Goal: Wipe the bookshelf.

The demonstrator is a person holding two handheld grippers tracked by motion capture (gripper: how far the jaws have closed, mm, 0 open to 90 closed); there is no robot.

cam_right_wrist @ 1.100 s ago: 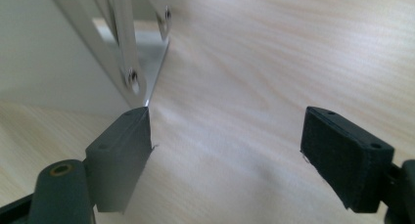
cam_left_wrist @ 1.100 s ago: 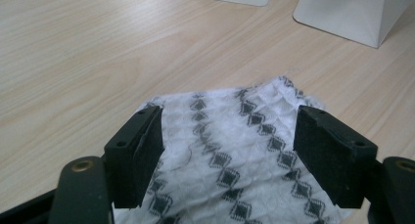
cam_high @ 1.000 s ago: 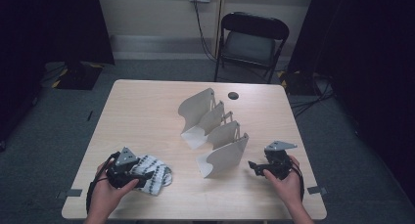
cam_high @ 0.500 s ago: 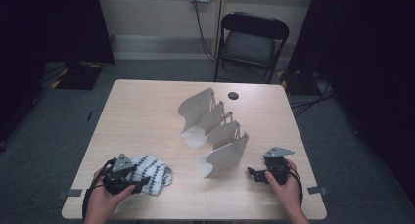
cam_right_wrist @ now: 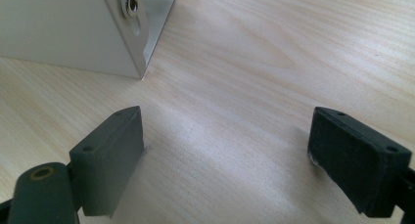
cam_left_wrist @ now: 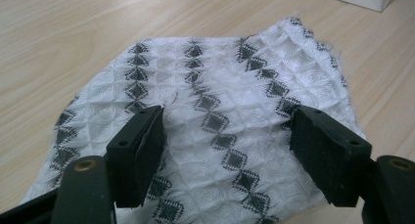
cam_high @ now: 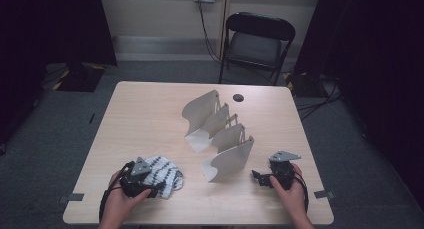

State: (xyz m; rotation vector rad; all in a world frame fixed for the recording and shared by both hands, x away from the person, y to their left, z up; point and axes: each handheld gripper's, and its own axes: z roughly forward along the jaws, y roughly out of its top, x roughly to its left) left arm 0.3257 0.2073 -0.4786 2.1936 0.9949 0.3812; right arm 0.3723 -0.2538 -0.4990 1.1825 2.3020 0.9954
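High view overhead, looking forward-down; claw views close, sharing table (cam_high: 150,119)

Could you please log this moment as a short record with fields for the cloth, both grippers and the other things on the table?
cloth: white with dark diamond pattern, lying crumpled on the table, near its front left corner
left gripper: jaws open, straddling the cloth, pads not pressing it
right gripper: jaws open over bare wood, nothing between them
rack: white curved dividers, mid-table, right of the cloth
small dark disc: behind the rack
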